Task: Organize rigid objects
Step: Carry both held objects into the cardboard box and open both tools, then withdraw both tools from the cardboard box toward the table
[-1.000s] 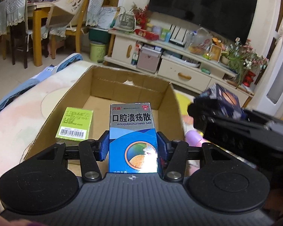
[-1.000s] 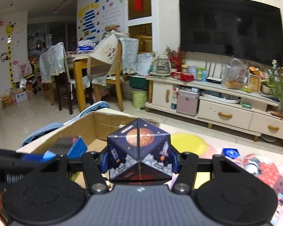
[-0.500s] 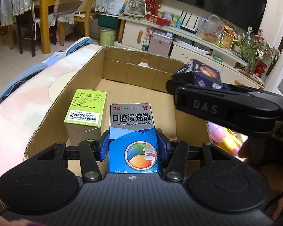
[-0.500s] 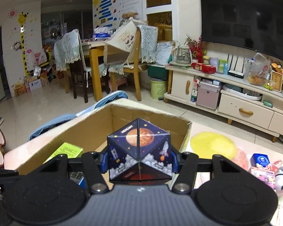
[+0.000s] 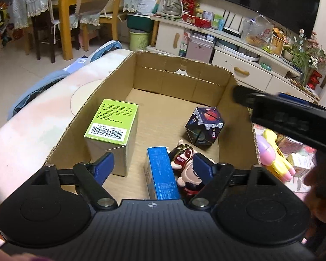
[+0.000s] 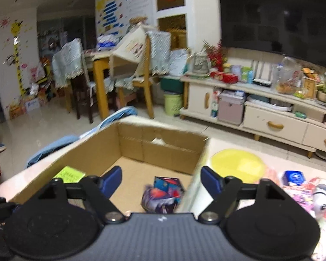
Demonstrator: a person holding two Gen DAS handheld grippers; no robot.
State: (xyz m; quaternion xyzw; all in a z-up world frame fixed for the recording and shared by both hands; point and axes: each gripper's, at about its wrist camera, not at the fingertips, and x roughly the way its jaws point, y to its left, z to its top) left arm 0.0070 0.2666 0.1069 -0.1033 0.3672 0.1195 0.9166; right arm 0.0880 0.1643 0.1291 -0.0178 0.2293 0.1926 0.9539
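Green box (image 5: pixel 114 119), blue box (image 5: pixel 162 174), space-print cube (image 5: pixel 204 126)

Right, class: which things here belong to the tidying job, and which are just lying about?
Job:
brown cardboard box
green carton
blue carton
dark space-print cube
red cartoon figurine

Lying about:
black television
green bin
yellow wooden chair

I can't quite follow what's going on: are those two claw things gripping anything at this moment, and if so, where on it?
Nothing is held. The left gripper and right gripper both stand open; the blue box and space cube lie loose in the cardboard box.
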